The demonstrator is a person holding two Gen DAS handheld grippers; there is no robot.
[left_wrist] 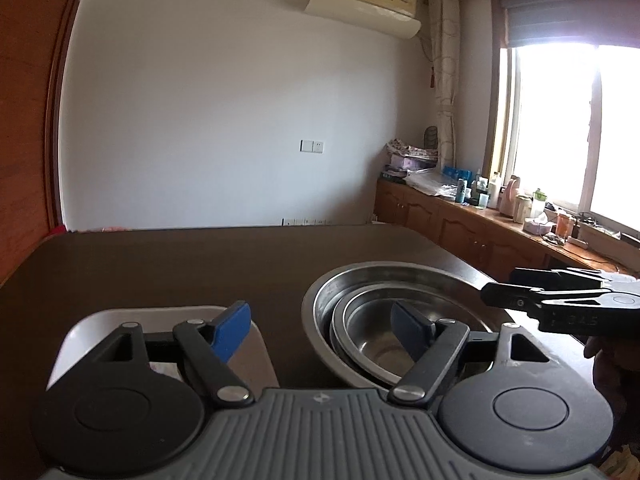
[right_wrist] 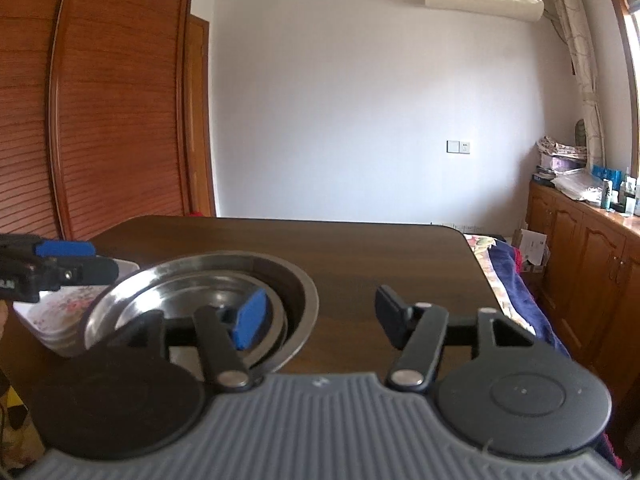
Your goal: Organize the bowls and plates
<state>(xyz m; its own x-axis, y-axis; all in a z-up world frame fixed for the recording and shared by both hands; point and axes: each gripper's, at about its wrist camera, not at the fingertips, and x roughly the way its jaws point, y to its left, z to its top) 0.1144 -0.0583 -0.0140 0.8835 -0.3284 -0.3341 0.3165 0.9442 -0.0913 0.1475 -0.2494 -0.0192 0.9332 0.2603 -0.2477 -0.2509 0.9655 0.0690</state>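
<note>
Two open grippers over a finished-looking stack

Three steel bowls sit nested, the smallest inside the middle one inside the widest, on the dark wooden counter. Just beside them, at about nine o'clock of the nest as seen from the left wrist, stands a white square dish; the right wrist view shows it as a short pile of flower-patterned plates.

Both tools are empty. The left gripper has its fingers spread wide, one blue pad over the white dish, the other over the bowls, with nothing pressed between them. The right gripper also has its fingers apart, the blue pad hanging over the nest's rim and the dark one over bare counter at three o'clock of the bowls. Each tool shows at the edge of the other's view.

My reading: the nesting step looks done, bowls together and plates together. What remains seems to be drawing both hands clear, or nudging the two piles into line; for that, the open fingers would need to close on a rim without tipping the inner bowls.
</note>
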